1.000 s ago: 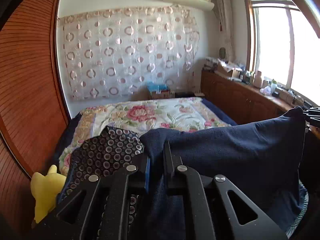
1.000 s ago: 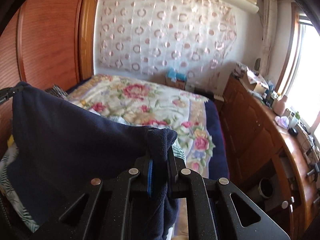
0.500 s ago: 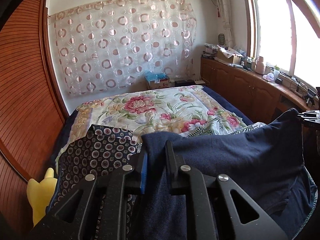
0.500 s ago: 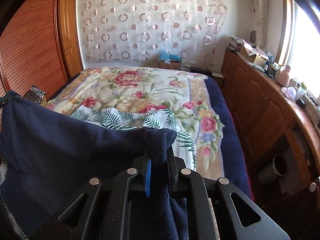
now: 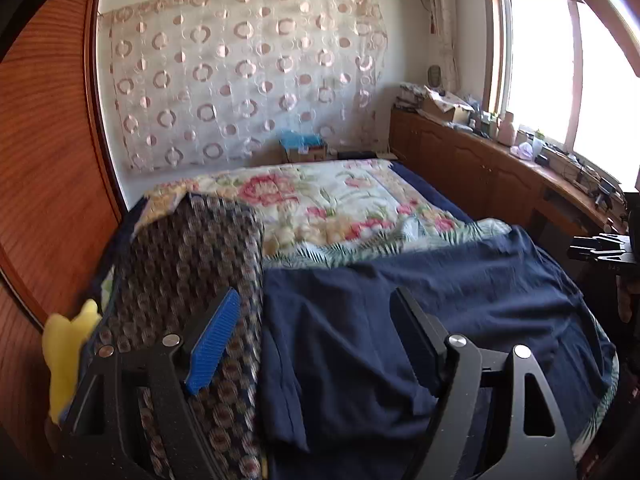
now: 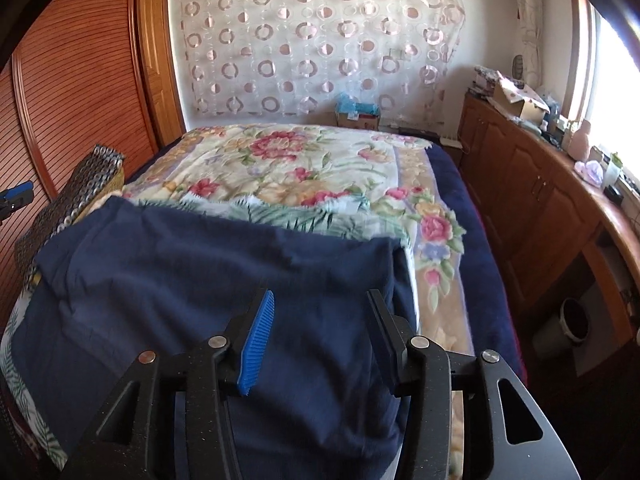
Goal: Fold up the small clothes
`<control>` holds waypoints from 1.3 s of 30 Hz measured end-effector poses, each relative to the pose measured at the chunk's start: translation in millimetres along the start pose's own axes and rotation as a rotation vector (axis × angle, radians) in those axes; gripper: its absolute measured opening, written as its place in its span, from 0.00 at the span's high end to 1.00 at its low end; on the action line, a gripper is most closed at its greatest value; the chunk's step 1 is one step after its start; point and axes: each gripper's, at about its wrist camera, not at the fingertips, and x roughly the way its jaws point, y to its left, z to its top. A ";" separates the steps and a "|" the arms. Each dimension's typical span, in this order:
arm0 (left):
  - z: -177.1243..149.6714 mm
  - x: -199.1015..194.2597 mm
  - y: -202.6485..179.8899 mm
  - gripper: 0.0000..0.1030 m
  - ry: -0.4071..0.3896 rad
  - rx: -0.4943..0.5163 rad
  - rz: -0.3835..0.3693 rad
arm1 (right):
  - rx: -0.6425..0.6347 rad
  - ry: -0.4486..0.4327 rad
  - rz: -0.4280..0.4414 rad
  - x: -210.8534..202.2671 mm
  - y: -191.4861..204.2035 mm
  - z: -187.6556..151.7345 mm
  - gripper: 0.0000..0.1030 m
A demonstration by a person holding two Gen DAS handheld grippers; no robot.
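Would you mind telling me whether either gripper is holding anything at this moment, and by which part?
Nothing is held. The left gripper and the right gripper are both open above the navy garment, which lies spread on the bed.

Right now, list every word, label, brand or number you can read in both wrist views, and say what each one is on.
No text reads clearly in either view.
Cardboard box by the far wall: print on its front, too blurred to read.
Bottles and clutter on the wooden counter: any labels too small to read.
Navy garment, dotted dark cloth and floral bedspread: patterns only, no lettering.
Left gripper and right gripper: no markings visible.
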 end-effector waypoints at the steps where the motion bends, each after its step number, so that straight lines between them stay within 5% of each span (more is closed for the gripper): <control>1: -9.8 -0.2 -2.3 0.24 0.017 0.002 -0.010 | 0.005 0.008 0.006 -1.1 -0.6 -8.1 0.53; 13: -89.6 21.0 -33.8 0.24 0.201 0.076 -0.050 | 0.120 0.112 0.056 -12.3 -27.2 -76.5 0.53; 22: -106.9 43.2 -42.1 0.24 0.278 0.069 -0.062 | 0.152 0.138 0.052 -2.2 -30.6 -67.0 0.53; 39: -108.7 48.6 -48.2 0.14 0.285 0.067 -0.048 | 0.099 0.085 -0.045 19.2 -2.7 -74.7 0.53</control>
